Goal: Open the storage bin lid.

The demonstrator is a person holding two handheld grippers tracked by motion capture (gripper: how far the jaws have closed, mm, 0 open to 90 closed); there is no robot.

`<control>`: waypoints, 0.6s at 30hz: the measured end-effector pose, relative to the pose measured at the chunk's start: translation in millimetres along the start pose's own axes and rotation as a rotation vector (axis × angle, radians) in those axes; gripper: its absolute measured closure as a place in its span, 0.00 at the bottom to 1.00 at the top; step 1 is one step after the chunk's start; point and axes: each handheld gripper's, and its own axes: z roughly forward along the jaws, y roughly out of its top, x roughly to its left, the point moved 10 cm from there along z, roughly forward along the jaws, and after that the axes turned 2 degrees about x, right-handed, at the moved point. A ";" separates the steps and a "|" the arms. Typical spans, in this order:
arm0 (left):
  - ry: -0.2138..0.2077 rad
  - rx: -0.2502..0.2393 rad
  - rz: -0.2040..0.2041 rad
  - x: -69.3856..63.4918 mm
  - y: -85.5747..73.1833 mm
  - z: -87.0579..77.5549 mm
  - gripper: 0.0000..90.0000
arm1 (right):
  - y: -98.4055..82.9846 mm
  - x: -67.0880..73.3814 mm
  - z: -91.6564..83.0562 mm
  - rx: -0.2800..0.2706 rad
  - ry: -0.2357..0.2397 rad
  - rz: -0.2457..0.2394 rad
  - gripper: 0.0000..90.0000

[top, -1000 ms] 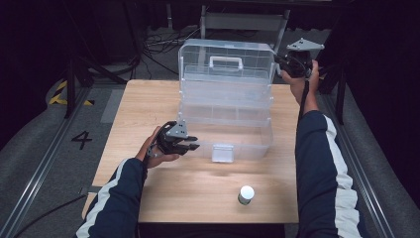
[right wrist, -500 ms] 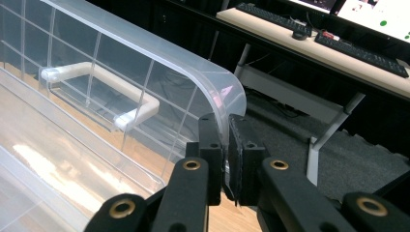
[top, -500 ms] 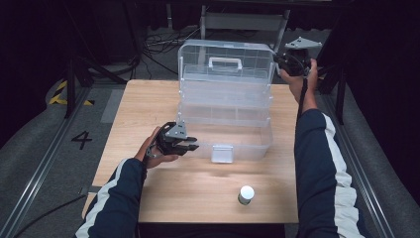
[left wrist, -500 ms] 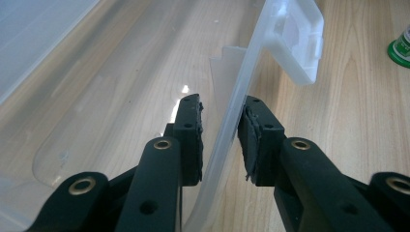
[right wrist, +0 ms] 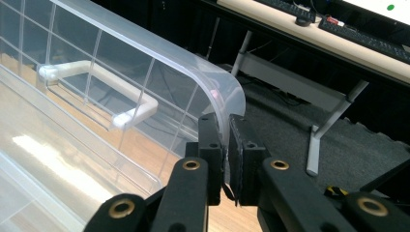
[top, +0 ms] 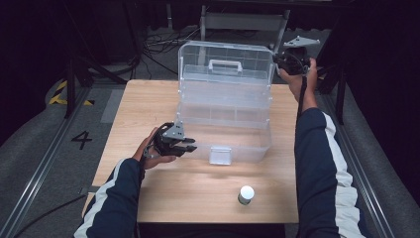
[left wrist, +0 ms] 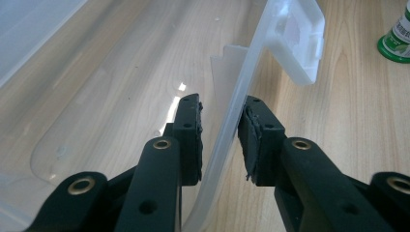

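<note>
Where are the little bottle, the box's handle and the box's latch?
little bottle point(top: 245, 194), high view, on its white cap.
handle point(top: 225, 65), high view, middle of the white grip on the lid.
latch point(left wrist: 300, 38), left gripper view, on the flap's face.

In the left gripper view, a green-labelled bottle point(left wrist: 397, 34) was cut off at the upper right edge, its label print too blurred to read. A keyboard point(right wrist: 338, 24) ran off the right gripper view's top edge.

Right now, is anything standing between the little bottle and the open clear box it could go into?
Nothing visible does. The small bottle stands alone on the table in front of the clear box; only the box's front wall, with its latch, lies between, and it can be lifted over.
</note>
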 end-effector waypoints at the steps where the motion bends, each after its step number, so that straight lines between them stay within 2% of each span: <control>1: 0.000 0.000 0.000 0.0 0.0 0.0 0.79 | 0.0 0.0 0.0 0.000 0.000 0.000 0.95; 7: 0.016 -0.007 0.000 -0.7 -0.6 -0.4 0.78 | 0.2 -0.5 5.3 0.013 0.002 0.014 0.95; 18: 0.007 -0.013 -0.001 -1.1 0.2 0.3 0.78 | -0.6 -2.6 14.3 0.019 -0.006 0.018 0.94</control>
